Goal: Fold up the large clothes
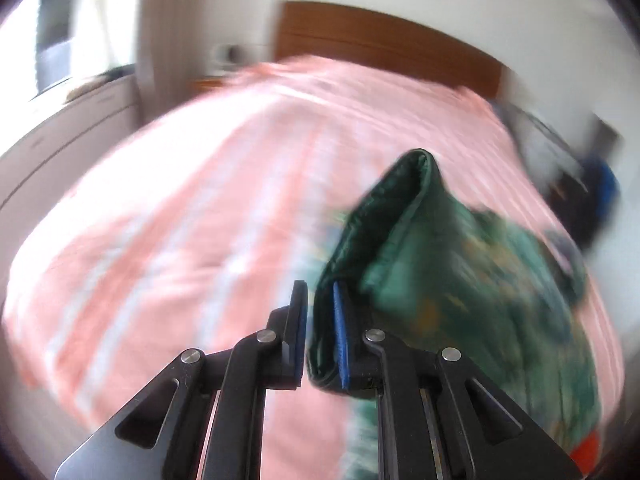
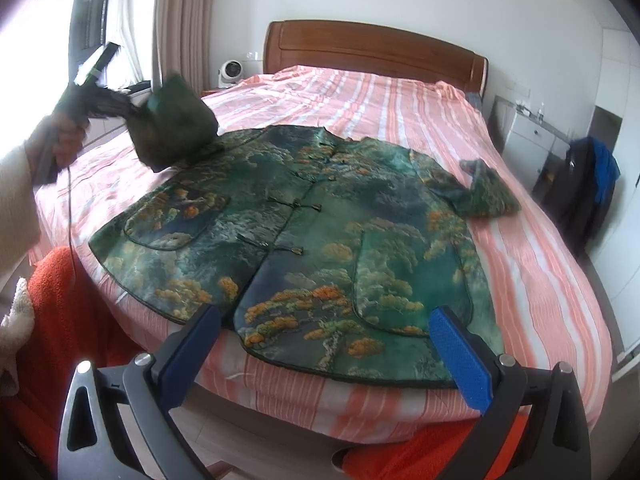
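Left jaws pinch jacket sleeve [image 1: 384, 216]; right jaws apart; no legible writing.

One jacket [image 2: 320, 240], one bed [image 2: 540, 280], two grippers [image 2: 324, 344]

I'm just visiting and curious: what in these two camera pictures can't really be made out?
- Left wrist view: motion blur smears the striped bedspread and the green jacket pattern.
- Right wrist view: the left gripper is blurred, its jaws buried in the lifted sleeve.
- Right wrist view: small white device beside the headboard, too small to identify.
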`<state>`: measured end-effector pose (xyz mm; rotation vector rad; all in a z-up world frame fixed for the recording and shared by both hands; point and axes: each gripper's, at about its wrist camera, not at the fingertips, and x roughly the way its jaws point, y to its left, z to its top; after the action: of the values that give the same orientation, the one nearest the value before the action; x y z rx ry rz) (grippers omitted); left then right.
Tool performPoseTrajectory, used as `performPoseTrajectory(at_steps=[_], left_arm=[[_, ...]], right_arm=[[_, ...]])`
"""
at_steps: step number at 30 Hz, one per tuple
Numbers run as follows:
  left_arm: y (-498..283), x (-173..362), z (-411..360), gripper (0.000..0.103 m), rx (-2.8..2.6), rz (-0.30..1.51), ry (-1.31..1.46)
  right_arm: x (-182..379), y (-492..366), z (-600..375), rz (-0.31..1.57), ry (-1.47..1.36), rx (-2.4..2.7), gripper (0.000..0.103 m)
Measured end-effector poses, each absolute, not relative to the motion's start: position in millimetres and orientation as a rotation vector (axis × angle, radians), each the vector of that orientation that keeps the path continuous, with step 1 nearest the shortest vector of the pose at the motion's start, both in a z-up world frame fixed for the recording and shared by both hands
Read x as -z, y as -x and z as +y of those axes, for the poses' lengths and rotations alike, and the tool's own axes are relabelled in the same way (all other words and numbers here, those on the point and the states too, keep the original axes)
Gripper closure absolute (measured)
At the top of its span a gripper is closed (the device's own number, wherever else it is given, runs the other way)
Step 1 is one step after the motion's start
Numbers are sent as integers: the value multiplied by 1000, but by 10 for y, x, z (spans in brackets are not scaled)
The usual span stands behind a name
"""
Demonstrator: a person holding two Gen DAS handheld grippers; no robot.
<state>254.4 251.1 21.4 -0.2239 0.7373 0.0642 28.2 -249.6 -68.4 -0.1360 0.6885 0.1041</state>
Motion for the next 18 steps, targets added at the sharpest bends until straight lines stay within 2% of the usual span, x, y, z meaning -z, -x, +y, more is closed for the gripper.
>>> performPoseTrajectory(at_steps=[2,3,4,6,11,16,18], left_arm=[[-2550,-178,3113,88,-281,716,288],[-2528,-127,3405,73,-408,699,300],[-2499,-63,3659,52,-517,693,305],[-2385,71,4078,36,-687,697,327],[-1987,284,4500,30,-790,710,422],[-1888,383,3955,14,-687,753,407],[-1868,403,3666,11,-618,768,404]], right_arm=[[694,-293,-2458,688,135,-124,0],[705,-301,-2449,692,134,-129,0],[717,-307,-2438,696,133,-133,0],[737,-321,-2428,704,127,-136,0],[750,-311,-2457,707,110,-131,0],[837,-368,-2464,737,91,-150,0],[857,-377,-2442,741,93,-167,0]])
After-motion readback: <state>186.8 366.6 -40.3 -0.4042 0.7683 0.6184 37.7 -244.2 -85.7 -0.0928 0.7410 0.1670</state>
